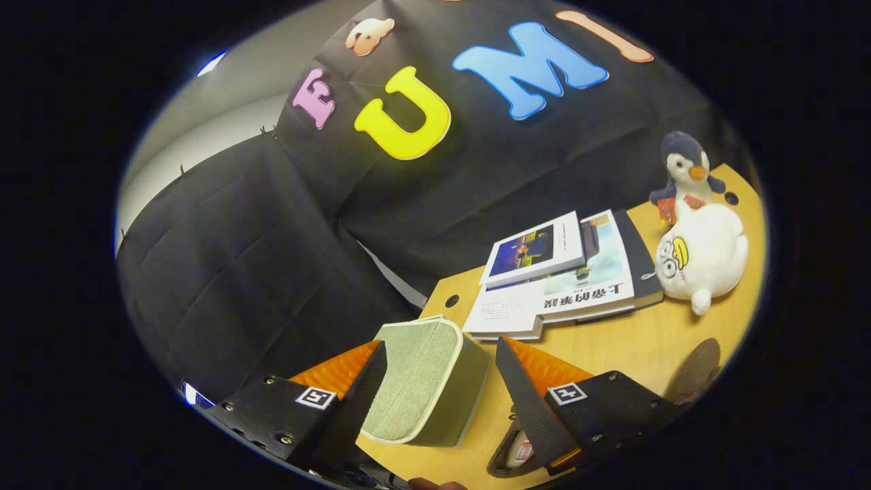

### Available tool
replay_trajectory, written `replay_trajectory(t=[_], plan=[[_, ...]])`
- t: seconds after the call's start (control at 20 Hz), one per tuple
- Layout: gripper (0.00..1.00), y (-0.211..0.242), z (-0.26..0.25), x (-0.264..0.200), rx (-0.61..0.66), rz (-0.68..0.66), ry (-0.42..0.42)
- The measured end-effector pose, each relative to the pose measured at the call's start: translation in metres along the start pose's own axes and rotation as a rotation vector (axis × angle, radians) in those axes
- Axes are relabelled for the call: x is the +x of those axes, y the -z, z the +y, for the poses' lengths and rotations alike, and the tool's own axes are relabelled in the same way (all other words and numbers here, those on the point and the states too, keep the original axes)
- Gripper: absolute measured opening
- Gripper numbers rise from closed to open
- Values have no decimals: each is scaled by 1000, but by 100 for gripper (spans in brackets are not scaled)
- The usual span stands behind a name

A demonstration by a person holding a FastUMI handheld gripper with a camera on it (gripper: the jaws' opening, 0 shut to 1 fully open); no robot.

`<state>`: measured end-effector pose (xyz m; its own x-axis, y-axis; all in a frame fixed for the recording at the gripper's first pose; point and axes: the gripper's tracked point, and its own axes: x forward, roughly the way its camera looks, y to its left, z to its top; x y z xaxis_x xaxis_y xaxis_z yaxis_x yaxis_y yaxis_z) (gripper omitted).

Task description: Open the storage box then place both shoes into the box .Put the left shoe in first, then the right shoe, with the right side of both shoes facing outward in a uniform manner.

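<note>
Item one, the storage box (425,381): a soft, grey-green fabric box with a woven texture and pale piping running along its rounded edges, sitting on the near end of a light wooden table (612,347). It is lying between the two fingers, closer to the left one, and its broad textured face is turning toward the camera while a plainer, smoother side is facing right. Whether that broad face is a lid cannot be told, and no opening is showing. Item two, the gripper (442,367): its fingers are standing well apart, with the box in the gap; the left finger is overlapping the box's edge, though contact cannot be confirmed, and the right finger is sitting clear of it with bare tabletop showing between. Item three, a dark shoe (515,452): only a small part is peeking out under the right finger, near the table's front edge. Item four, a stack of books (561,275): lying flat beyond the fingers, the top one smaller with a dark blue picture on its cover. Item five, a white plush toy (704,255): resting just beside the books. Item six, a plush penguin (684,173): sitting upright behind the white toy, near the black cloth wall.
</note>
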<state>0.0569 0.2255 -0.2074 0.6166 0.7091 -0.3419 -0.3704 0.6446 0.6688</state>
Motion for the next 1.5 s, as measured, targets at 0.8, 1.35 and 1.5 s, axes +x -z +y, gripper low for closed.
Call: replay_trajectory(t=[0.8, 1.35, 1.5], plan=[[97, 113, 3, 100, 428, 375, -240], [31, 100, 9, 109, 546, 367, -222], [8, 89, 19, 111, 553, 357, -257]])
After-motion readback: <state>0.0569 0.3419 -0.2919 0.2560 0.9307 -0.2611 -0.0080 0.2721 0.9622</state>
